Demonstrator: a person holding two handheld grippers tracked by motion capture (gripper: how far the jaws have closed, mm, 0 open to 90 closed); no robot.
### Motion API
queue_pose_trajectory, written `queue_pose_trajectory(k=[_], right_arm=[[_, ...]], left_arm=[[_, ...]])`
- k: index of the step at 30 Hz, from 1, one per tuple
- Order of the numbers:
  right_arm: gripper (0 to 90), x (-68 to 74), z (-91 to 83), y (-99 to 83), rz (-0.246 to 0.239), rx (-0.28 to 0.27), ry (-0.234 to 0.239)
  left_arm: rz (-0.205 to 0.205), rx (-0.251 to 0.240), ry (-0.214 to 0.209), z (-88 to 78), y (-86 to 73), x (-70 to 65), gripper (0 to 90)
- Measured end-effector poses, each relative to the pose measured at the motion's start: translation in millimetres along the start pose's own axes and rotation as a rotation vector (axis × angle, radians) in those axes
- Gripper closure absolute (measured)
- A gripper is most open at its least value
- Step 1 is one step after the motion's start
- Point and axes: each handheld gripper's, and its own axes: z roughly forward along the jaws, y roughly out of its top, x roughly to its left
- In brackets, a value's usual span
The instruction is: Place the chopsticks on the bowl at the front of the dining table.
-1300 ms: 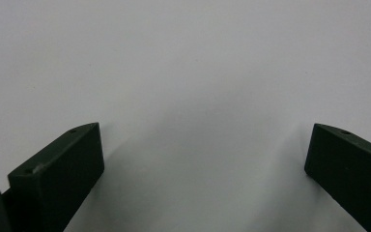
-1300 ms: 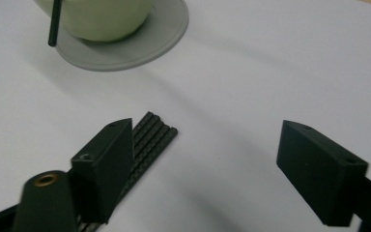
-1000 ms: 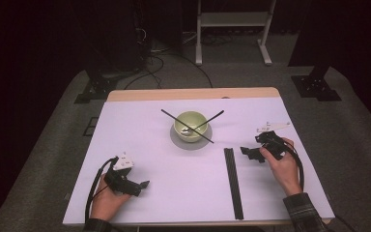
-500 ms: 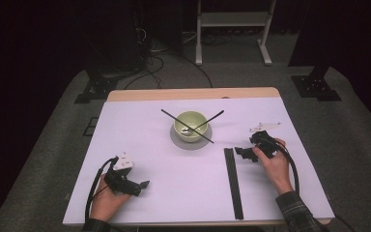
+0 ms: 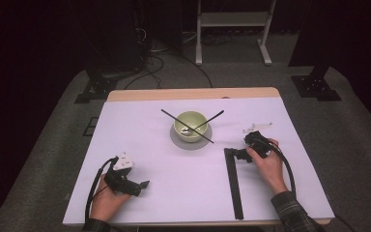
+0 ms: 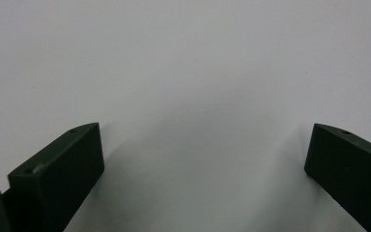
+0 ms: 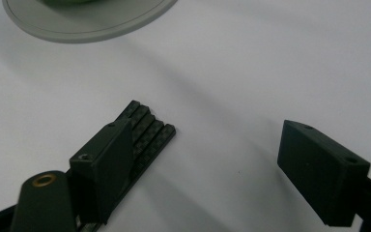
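A: High view, status?

B: The right gripper (image 5: 239,154) sits at the far end of the bundle of black rods (image 5: 234,183), which lies lengthwise on the white table (image 5: 174,193), right of centre. The left gripper (image 5: 142,185) rests near the front left, well apart from everything. A green bowl (image 5: 192,124) stands on a grey plate (image 5: 179,143) in the middle, with two rods (image 5: 187,125) crossed over its rim.

A: Left gripper view?

B: Jaws spread wide, nothing between them, bare table beneath.

A: Right gripper view?

B: Jaws released and wide apart. One jaw overlaps the end of the bundle (image 7: 147,133); the other stands clear on bare table. The plate edge (image 7: 92,24) shows at top.

A: Step in hand?

B: Judged: approach to pick a rod from the bundle. The next move calls for centring the jaws across one rod's end, then closing.

A: Count?

B: One bowl, one plate, two crossed rods. About four rod ends in the bundle; the exact number cannot be confirmed.
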Motion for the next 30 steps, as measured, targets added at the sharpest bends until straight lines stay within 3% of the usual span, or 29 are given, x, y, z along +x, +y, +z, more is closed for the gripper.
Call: queue_pose_trajectory(k=[15,30], right_arm=[[17.2,-0.7,1.6,-2.8,-0.034,0.034,-0.049],[16.1,-0.3,0.4,-4.0,-0.012,0.043,-0.060]], left_arm=[[0.000,-0.001,0.000,0.0,0.0,-0.1,0.0],[0.001,0.000,0.000,0.0,0.0,0.0,0.0]])
